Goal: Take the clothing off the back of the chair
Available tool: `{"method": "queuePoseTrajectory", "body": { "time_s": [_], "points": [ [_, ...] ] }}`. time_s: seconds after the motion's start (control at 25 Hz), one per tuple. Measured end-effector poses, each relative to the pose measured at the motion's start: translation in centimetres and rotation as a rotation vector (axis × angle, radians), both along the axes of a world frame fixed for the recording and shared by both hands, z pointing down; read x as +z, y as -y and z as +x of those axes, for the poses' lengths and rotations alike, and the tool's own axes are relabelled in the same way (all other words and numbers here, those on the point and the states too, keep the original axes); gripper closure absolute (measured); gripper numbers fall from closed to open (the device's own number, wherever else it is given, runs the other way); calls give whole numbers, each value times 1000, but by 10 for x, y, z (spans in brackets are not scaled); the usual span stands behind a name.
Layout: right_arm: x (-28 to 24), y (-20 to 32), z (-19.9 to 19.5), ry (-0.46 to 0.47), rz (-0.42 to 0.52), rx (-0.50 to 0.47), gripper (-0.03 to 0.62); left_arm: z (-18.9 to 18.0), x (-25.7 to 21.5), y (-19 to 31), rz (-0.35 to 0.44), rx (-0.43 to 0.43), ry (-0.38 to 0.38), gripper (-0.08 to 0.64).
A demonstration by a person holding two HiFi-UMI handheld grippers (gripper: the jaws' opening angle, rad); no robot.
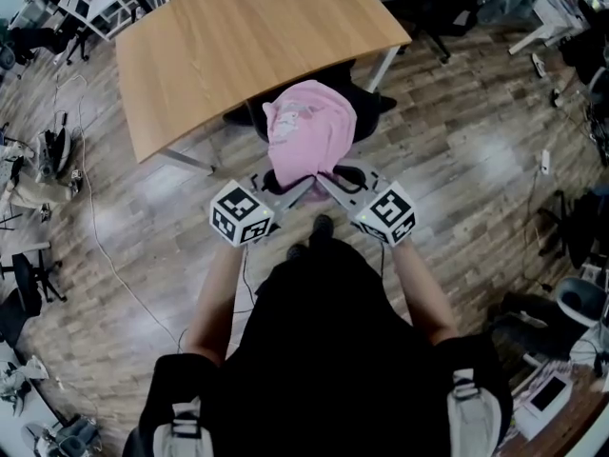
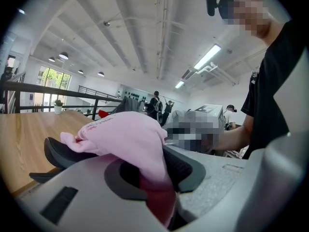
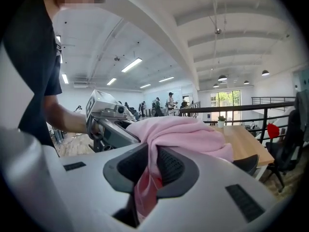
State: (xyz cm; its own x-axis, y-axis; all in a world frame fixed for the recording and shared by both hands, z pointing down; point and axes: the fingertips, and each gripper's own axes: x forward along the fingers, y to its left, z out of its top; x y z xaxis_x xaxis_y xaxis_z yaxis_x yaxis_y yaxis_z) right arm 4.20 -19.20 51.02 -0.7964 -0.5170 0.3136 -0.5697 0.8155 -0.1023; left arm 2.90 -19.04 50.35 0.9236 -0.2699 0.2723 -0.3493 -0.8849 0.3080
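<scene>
A pink garment point(image 1: 309, 133) hangs over the back of a black chair point(image 1: 364, 102) tucked under the wooden desk. My left gripper point(image 1: 306, 185) pinches the garment's near hem from the left, and my right gripper point(image 1: 322, 181) pinches it from the right, their tips almost meeting. In the left gripper view the pink cloth point(image 2: 140, 144) runs down between the dark pads point(image 2: 186, 167). The right gripper view shows the same cloth point(image 3: 178, 132) clamped between its pads point(image 3: 171, 166), with the left gripper point(image 3: 108, 122) close beside it.
The wooden desk point(image 1: 238, 36) stands just beyond the chair. The chair's black armrest point(image 2: 63, 151) pokes out under the cloth. Cables, chairs and clutter line the wood floor point(image 1: 124, 236) on both sides. People stand far off in the room.
</scene>
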Motion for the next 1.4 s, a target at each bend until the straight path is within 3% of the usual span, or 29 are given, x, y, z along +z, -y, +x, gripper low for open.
{"method": "queuePoseTrajectory", "body": {
  "time_s": [0.2,0.56,0.84,1.12,1.4],
  "points": [
    [-20,-7,-7,-7,73,11,537,-8,-22,-8,40,7,-26,476],
    [-64,-28,-24,-5,109,84,537,-24,-59,-27,109,17,-59,476],
    [-84,-56,-42,24,159,110,537,-43,-82,-55,193,29,-32,477],
    [-94,-86,-57,12,178,134,538,-58,-90,-85,201,57,-85,477],
    [-100,-115,-62,35,192,146,538,-62,-97,-114,223,69,-90,477]
  ]
}}
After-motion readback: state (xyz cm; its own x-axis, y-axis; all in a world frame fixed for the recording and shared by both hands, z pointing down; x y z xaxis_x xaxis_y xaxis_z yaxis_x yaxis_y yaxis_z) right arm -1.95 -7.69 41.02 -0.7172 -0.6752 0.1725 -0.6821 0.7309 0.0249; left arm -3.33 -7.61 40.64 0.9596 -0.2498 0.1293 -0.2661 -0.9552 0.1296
